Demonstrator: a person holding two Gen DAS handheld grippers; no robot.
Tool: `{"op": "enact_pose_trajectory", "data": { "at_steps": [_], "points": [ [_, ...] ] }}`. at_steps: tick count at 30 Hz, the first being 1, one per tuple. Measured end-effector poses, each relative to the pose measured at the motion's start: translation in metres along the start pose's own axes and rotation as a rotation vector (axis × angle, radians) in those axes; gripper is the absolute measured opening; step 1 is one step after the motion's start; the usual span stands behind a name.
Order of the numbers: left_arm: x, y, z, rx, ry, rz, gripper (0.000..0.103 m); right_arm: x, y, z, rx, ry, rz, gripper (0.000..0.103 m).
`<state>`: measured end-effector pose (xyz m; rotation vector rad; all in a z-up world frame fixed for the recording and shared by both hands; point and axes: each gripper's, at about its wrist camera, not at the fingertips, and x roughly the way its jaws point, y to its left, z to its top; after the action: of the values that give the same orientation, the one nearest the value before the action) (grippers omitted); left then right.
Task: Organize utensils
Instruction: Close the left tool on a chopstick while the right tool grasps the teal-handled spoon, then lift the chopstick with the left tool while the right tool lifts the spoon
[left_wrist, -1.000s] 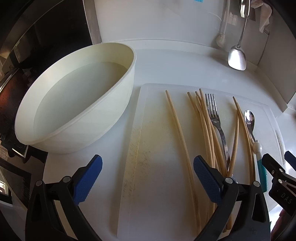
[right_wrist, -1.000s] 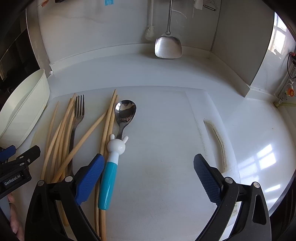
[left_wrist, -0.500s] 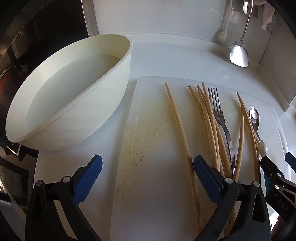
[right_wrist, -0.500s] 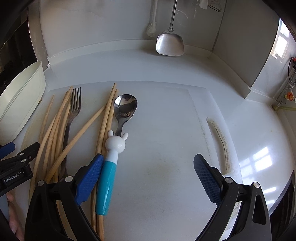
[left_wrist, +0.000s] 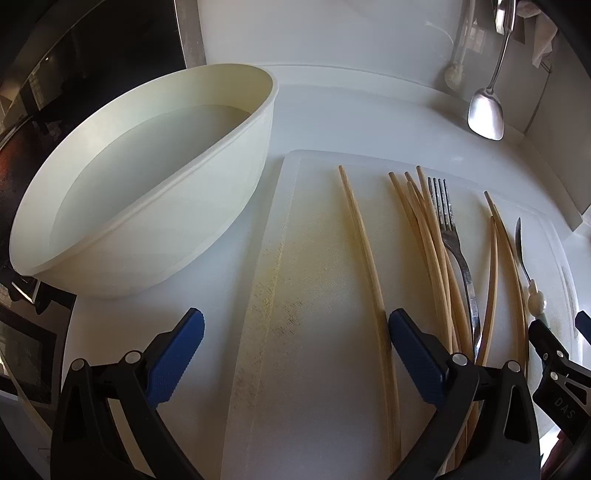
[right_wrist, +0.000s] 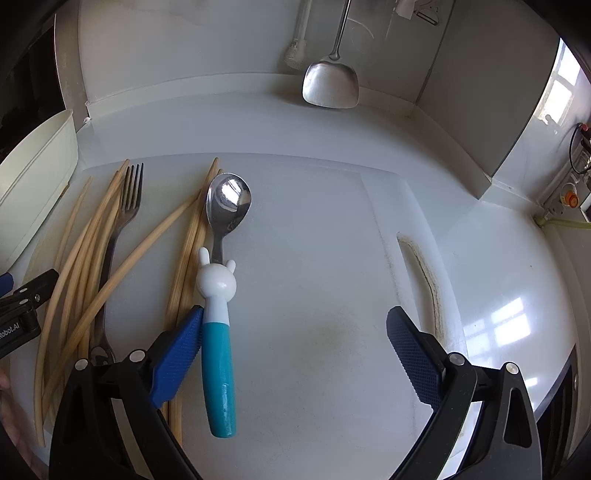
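Note:
Several wooden chopsticks (left_wrist: 424, 236) lie fanned on a white cutting board (left_wrist: 314, 369), with a metal fork (left_wrist: 448, 229) among them. One chopstick (left_wrist: 365, 251) lies apart to the left. A spoon with a white rabbit head and teal handle (right_wrist: 218, 332) lies right of the chopsticks (right_wrist: 88, 258) and fork (right_wrist: 125, 206). My left gripper (left_wrist: 295, 354) is open and empty above the board, its right finger beside the lone chopstick. My right gripper (right_wrist: 295, 350) is open; its left finger (right_wrist: 177, 354) is beside the spoon's handle.
A large cream oval basin (left_wrist: 140, 192) stands left of the board, also seen in the right wrist view (right_wrist: 33, 177). A metal spatula (right_wrist: 330, 85) hangs on the back wall. The board (right_wrist: 332, 258) has a handle slot (right_wrist: 421, 269) at its right side.
Both grippers have moved lower and forward toward the board. The right gripper's left finger has come up against the teal spoon handle. Nothing on the board has moved.

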<state>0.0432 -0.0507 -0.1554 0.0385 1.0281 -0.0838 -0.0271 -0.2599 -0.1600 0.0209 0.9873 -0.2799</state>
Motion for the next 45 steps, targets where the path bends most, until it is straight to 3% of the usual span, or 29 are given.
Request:
{"op": "enact_pose_trajectory", "data": {
  "at_steps": [10, 14, 16, 19, 23, 28, 33, 36, 45],
  "points": [
    [0.0, -0.019, 0.004, 0.028, -0.014, 0.019, 0.096, 0.004, 0.004, 0.004, -0.019, -0.027, -0.005, 0.093],
    [-0.004, -0.023, 0.0, 0.048, -0.037, 0.013, 0.09, 0.005, 0.006, 0.005, -0.032, -0.037, -0.005, 0.092],
    [-0.005, -0.023, -0.001, 0.041, -0.038, -0.004, 0.087, 0.005, 0.007, 0.005, -0.032, -0.041, 0.016, 0.086],
    [-0.006, -0.024, -0.002, 0.03, -0.04, -0.029, 0.077, 0.003, 0.01, 0.005, -0.037, -0.048, 0.045, 0.073],
    [-0.01, -0.033, -0.004, 0.049, -0.047, -0.048, 0.057, 0.001, 0.019, 0.005, -0.072, -0.053, 0.061, 0.054],
    [-0.013, -0.037, -0.005, 0.068, -0.048, -0.063, 0.043, 0.002, 0.017, 0.005, -0.059, -0.041, 0.109, 0.044],
    [-0.017, -0.042, -0.007, 0.087, -0.043, -0.077, 0.014, 0.0, 0.022, 0.004, -0.066, -0.037, 0.149, 0.026],
    [-0.018, -0.042, -0.008, 0.084, -0.037, -0.085, 0.008, -0.001, 0.026, 0.003, -0.071, -0.046, 0.145, 0.021],
    [-0.017, -0.035, -0.007, 0.059, -0.034, -0.123, 0.007, -0.001, 0.018, 0.001, -0.042, -0.051, 0.182, 0.021]
  ]
}}
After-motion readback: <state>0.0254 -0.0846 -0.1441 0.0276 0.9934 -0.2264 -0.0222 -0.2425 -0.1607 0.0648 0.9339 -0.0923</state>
